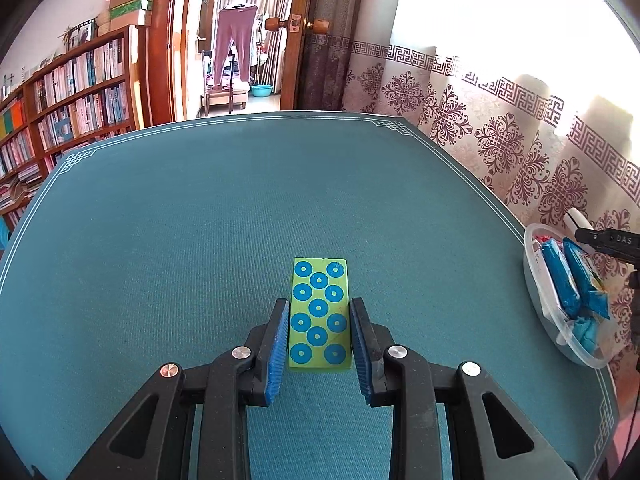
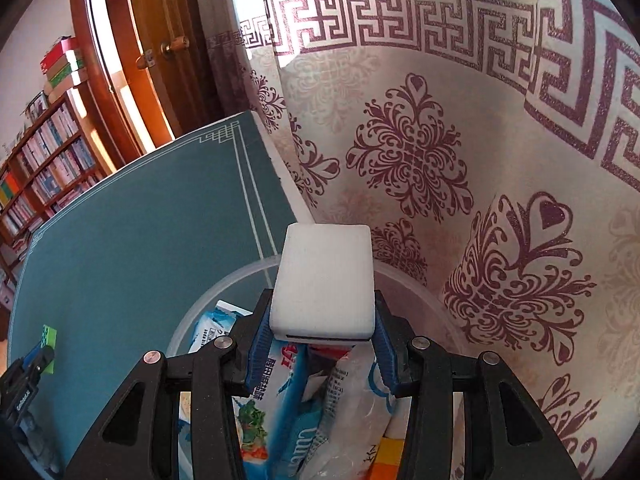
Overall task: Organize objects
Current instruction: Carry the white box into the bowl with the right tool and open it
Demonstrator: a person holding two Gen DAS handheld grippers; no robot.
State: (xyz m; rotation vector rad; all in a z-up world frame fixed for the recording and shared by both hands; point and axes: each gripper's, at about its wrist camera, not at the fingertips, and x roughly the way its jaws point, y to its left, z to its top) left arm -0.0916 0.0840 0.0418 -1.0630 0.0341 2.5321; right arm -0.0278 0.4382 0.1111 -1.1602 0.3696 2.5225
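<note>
One green card (image 1: pixel 319 314) lies flat on the teal table mat (image 1: pixel 200 220), printed with eleven blue rings, its long axis running straight away from the left wrist camera toward the far edge of the mat. The left gripper (image 1: pixel 319 312) straddles it: the jaws stand wide enough that each blue-ribbed pad sits just outside a long edge of the card, with a sliver of mat visible on either side (so nothing is pinched there).

One clear plastic tub (image 1: pixel 538 300) stands at the right edge of the mat, close against the patterned curtain (image 1: pixel 500 148). From the left wrist view two blue packets (image 1: pixel 560 280) stand up in it, with more blue wrapping below; the right wrist view shows several overlapping snack packets (image 2: pixel 280 392) piled inside, too tangled to count exactly.

The right gripper (image 2: pixel 322 316) is closed on one white rectangular block (image 2: pixel 325 276), its pads pressed against the block's two long sides near the camera-side end. The block's long axis points forward, away from the camera and toward the curtain, and it hangs above the tub's interior, its far end over the tub's rim (image 2: pixel 240 276). In the left wrist view the same block (image 1: pixel 576 219) shows as a small white shape above the tub.
</note>
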